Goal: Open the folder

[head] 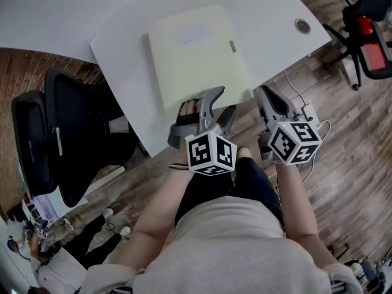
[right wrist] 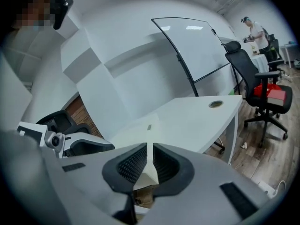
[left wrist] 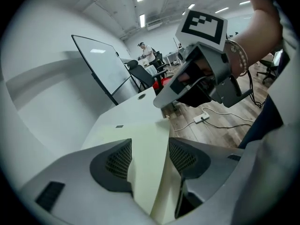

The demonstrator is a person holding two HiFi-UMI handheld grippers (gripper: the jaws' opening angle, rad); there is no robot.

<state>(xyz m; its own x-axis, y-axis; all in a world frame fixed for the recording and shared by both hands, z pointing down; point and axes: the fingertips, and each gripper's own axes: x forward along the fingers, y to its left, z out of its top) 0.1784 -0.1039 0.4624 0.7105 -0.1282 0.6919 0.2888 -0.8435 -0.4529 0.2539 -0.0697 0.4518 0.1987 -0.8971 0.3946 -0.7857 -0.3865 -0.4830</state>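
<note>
A pale yellow folder (head: 196, 51) lies shut on the white table (head: 122, 48), with a white label on its cover. Its near right corner sticks out past the table's edge. My left gripper (head: 222, 101) is at the folder's near edge. Its jaws stand open, and the folder's edge (left wrist: 140, 139) runs between the pads without being pressed. My right gripper (head: 260, 92) is at the near right corner and is shut on that thin corner (right wrist: 149, 165). In the left gripper view the right gripper (left wrist: 201, 74) hangs just beyond the folder.
A round cable grommet (head: 302, 25) sits in the table's far right corner. A black office chair (head: 67, 139) stands left of the table and a red-and-black chair (head: 367, 35) at the right. A power strip with cables (head: 309, 112) lies on the wooden floor.
</note>
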